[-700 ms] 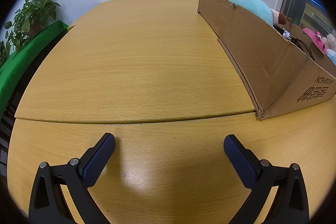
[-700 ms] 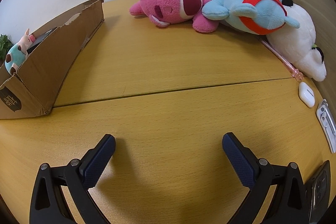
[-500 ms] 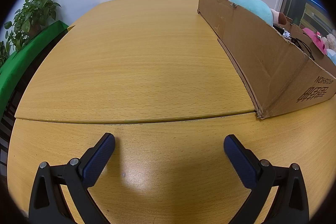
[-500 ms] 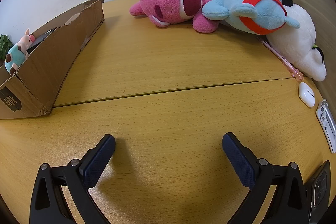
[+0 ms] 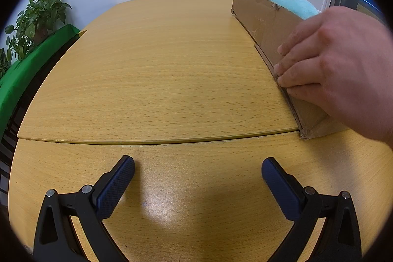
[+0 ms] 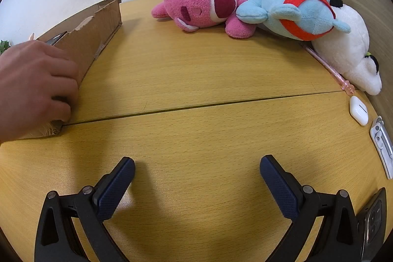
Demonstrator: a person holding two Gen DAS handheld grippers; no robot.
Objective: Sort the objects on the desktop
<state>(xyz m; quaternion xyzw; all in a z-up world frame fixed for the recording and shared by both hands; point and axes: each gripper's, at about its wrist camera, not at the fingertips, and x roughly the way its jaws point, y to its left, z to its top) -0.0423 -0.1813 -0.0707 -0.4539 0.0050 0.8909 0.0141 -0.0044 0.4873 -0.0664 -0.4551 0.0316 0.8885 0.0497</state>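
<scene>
A cardboard box [image 5: 262, 23] stands on the wooden table; it also shows in the right wrist view [image 6: 93, 31]. A bare hand [image 5: 336, 65] grips its near end, seen too in the right wrist view [image 6: 32, 85]. A teal and pink plush [image 5: 292, 4] lies in the box. A pink plush [image 6: 203, 4], a blue and red plush [image 6: 294, 11] and a white plush [image 6: 343, 48] lie at the far right. My left gripper [image 5: 197, 176] and right gripper [image 6: 197, 174] are both open and empty, low over the table.
A pink pen [image 6: 329, 68], a white earbud case [image 6: 358, 111], a silver clip-like item [image 6: 382, 149] and a phone [image 6: 373, 222] lie along the right edge. A green plant [image 5: 32, 21] and green ledge [image 5: 24, 65] stand left of the table. A seam [image 6: 196, 107] crosses the tabletop.
A bare hand has come into both views and taken hold of the near end of the cardboard box. Both grippers stay still and open.
</scene>
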